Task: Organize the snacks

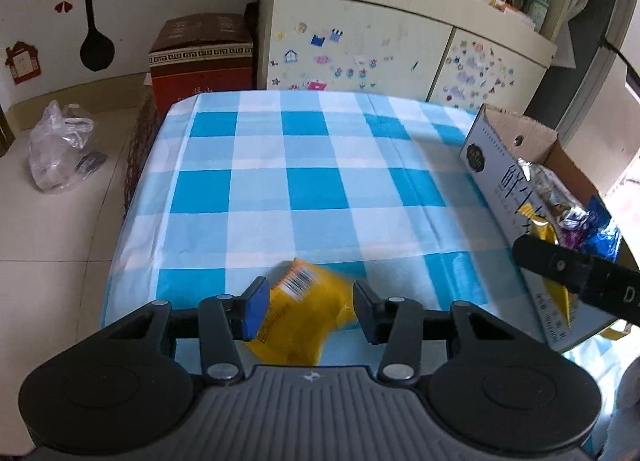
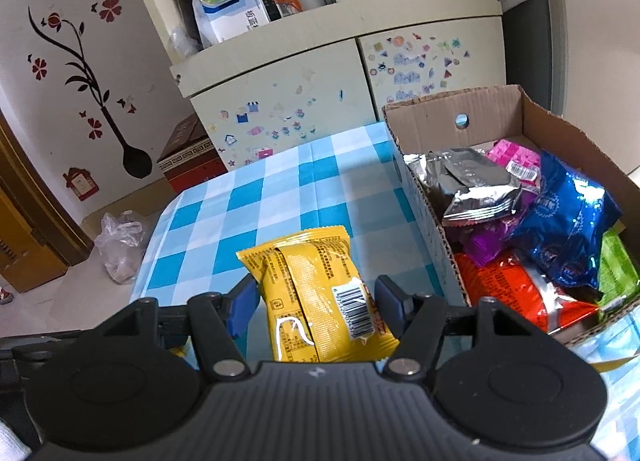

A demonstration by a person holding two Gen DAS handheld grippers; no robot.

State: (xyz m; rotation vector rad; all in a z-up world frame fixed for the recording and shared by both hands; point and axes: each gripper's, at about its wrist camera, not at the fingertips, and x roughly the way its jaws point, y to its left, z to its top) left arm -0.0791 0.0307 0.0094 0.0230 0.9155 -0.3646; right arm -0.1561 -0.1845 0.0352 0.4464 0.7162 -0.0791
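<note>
A: What is seen nearest in each wrist view?

B: In the left view, the left gripper is closed on a crumpled yellow foil snack packet, blurred, at the bottom centre. In the right view, the right gripper is partly open, and a flat yellow snack bag with a barcode is clamped between its blue pads.

A: And the surface?

B: A table under a blue-and-white checked cloth is seen beyond the fingers. At the right of the frame an open cardboard box is set on it, filled with silver, blue, purple, orange and green packets.

A: Farther off?

B: A cream cabinet with stickers on its doors is seen behind the table, its shelf crowded with cartons. A flower decal is seen on the wall at upper left, and a clear plastic bag lies on the tiled floor at lower left.
</note>
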